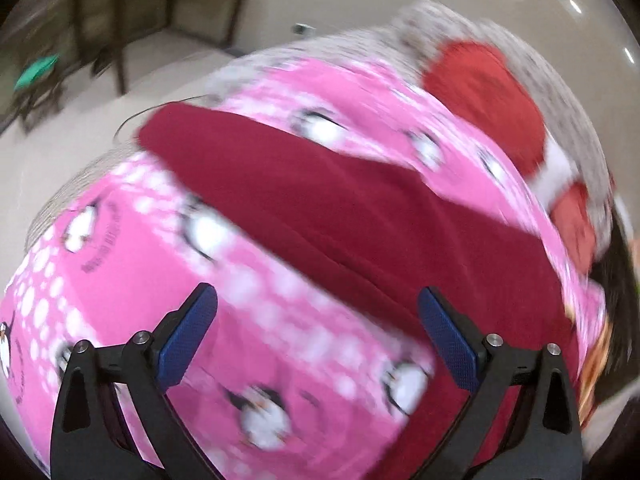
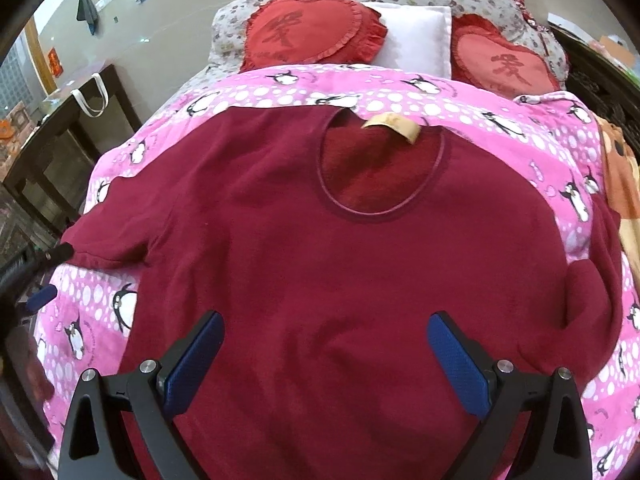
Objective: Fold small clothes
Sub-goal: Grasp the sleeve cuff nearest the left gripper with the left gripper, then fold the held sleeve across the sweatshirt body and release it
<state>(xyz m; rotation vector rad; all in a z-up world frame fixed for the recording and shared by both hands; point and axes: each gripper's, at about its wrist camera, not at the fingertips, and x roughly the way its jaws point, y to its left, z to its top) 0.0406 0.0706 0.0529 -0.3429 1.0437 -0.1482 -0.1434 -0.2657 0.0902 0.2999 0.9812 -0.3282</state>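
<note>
A dark red sweater (image 2: pixel 352 264) lies spread flat, neck opening up, on a pink penguin-print blanket (image 2: pixel 500 120) covering the bed. The right tool (image 2: pixel 324 360) hangs over its lower half, blue pads wide apart, gripping nothing. Two red heart cushions (image 2: pixel 308 28) flank a white pillow (image 2: pixel 416 36).

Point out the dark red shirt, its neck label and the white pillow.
dark red shirt (image 2: pixel 340 280), right wrist view, chest panel.
neck label (image 2: pixel 394 126), right wrist view, label's middle.
white pillow (image 2: pixel 416 38), right wrist view, its front face.
</note>
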